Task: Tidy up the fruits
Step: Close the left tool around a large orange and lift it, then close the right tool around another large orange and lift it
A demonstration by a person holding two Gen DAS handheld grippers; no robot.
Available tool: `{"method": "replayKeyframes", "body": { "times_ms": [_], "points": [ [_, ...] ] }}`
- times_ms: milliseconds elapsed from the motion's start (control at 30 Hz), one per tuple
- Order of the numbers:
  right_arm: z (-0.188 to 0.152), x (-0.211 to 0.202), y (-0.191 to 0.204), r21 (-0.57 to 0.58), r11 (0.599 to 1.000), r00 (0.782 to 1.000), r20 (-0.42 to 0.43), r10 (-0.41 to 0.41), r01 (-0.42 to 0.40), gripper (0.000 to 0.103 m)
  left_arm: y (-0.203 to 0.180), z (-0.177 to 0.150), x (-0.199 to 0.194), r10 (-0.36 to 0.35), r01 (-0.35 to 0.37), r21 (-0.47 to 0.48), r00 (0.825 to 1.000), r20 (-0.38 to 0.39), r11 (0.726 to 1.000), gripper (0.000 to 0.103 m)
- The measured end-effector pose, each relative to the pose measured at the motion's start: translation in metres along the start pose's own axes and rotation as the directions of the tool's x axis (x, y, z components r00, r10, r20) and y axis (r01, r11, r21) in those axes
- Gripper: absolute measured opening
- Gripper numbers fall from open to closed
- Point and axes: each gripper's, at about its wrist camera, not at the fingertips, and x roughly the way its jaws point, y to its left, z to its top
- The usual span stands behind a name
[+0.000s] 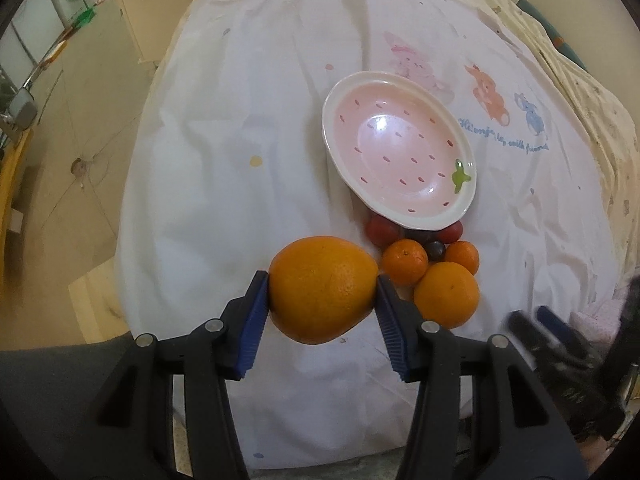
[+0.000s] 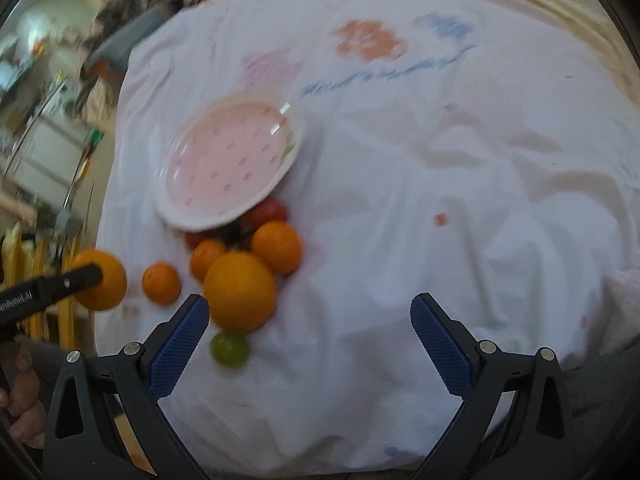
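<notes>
Fruits first: on my left wrist view the left gripper [image 1: 322, 294] is clamped on a large orange [image 1: 323, 294], blue pads [image 1: 254, 322] pressed against both its sides, held over the white printed cloth [image 1: 224, 184]. Just right of its jaws sits a cluster: another orange [image 1: 447, 294], two small tangerines [image 1: 404, 261] [image 1: 463, 256], red tomatoes [image 1: 381, 230] and a dark grape [image 1: 435, 249], all bunched against the near rim of the pink strawberry plate [image 1: 400, 152], which lies ahead and to the right, with no fruit on it. Right gripper [image 1: 538, 326] shows blurred at the far right edge. On my right wrist view, blurry, the right gripper [image 2: 310, 326] is spread wide, nothing between its fingers [image 2: 180, 344]. Same cluster sits ahead-left of it, a big orange [image 2: 240, 290] beside the left finger, a green fruit [image 2: 229, 349] just below that. A lone tangerine [image 2: 161, 283] lies further left. Held orange [image 2: 101, 280] and the left gripper's finger show at the left edge.
</notes>
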Motion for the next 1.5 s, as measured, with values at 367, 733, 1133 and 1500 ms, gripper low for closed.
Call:
{"method": "replayKeyframes", "body": {
  "times_ms": [367, 733, 1133, 1500],
  "points": [
    [0.014, 0.064, 0.034, -0.019, 0.998, 0.984, -0.169, 0.053, -0.057, 0.085, 0.003, 0.0, -0.002, -0.016, 0.016, -0.017, 1.0, -0.006, 1.0, 0.048],
    [0.015, 0.07, 0.022, 0.038, 0.986, 0.968, -0.188, 0.164, -0.16, 0.059, -0.003, 0.0, -0.002, -0.014, 0.014, 0.006, 1.0, 0.011, 1.0, 0.048],
    [0.023, 0.004, 0.015, 0.012, 0.954, 0.952, -0.048, 0.301, -0.301, 0.059, -0.006, -0.001, -0.004, 0.004, -0.005, 0.022, 0.998, 0.055, 1.0, 0.048],
    [0.052, -0.038, -0.005, 0.028, 0.925, 0.922, 0.1, 0.373, -0.378, 0.059, -0.016, 0.006, -0.018, 0.023, -0.031, 0.063, 0.992, 0.122, 0.998, 0.048]
  ]
}}
